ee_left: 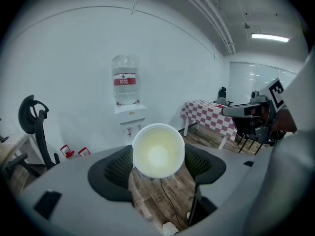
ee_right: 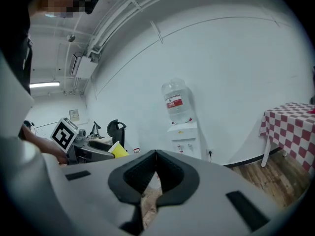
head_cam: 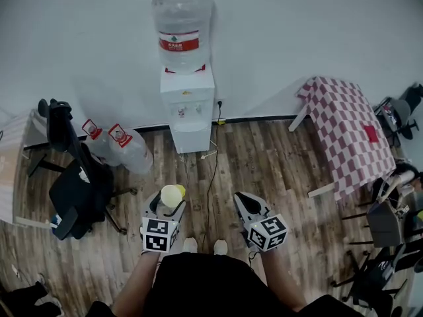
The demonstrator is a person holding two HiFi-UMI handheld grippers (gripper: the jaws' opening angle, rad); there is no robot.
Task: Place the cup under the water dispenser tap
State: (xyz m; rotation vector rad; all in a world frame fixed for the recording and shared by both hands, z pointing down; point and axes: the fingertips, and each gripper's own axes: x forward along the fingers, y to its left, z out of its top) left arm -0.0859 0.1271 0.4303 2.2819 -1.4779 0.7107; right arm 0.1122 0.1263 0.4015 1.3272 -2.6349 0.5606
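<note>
Cup (ee_left: pixel 158 151) held in left gripper (head_cam: pixel 166 203), mouth toward its camera; right gripper (ee_right: pixel 155 156) closed, empty. Keep grip steady; tap (ee_left: pixel 129 130) well ahead.

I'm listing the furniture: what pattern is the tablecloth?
Red-and-white checks on the tablecloth; clearest in the head view.

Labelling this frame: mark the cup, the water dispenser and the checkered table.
cup (ee_left: pixel 158 151), left gripper view, inside of its bowl
water dispenser (head_cam: pixel 188 101), head view, white front panel
checkered table (head_cam: pixel 347 127), head view, middle of its cloth
</note>
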